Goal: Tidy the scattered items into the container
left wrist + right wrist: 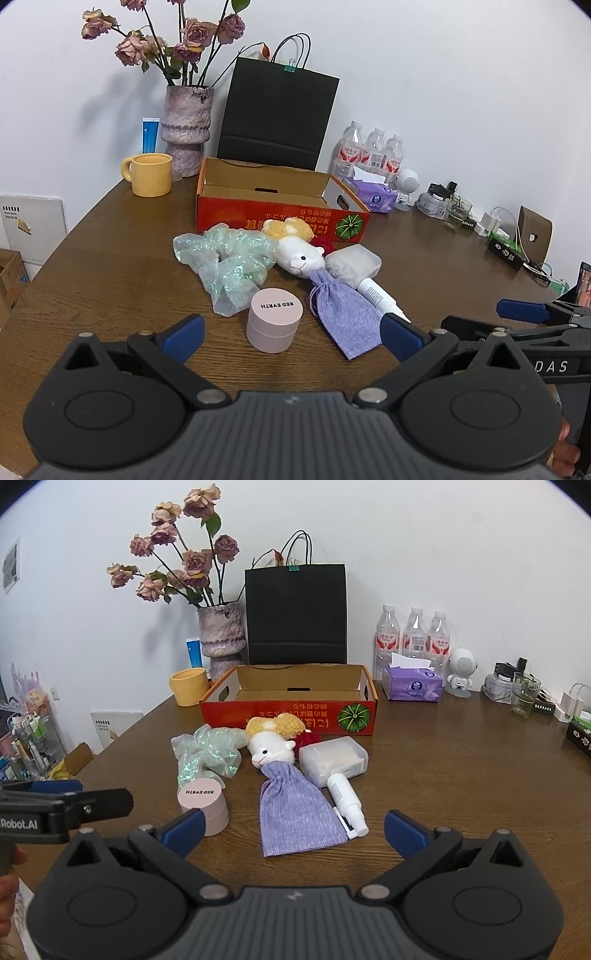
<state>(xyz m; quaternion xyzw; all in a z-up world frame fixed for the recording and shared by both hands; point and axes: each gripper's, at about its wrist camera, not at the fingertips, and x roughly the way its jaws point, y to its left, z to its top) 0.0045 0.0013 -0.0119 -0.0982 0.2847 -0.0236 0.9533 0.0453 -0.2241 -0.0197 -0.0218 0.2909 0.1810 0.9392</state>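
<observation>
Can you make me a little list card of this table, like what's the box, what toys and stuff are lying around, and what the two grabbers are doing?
box: orange cardboard box, open, looks empty
in front of box: alpaca plush, green scrunchie, purple pouch, pink jar, white bottle, clear case
left gripper: open, holding nothing
right gripper: open, holding nothing
behind box: black bag, flower vase, yellow mug
</observation>
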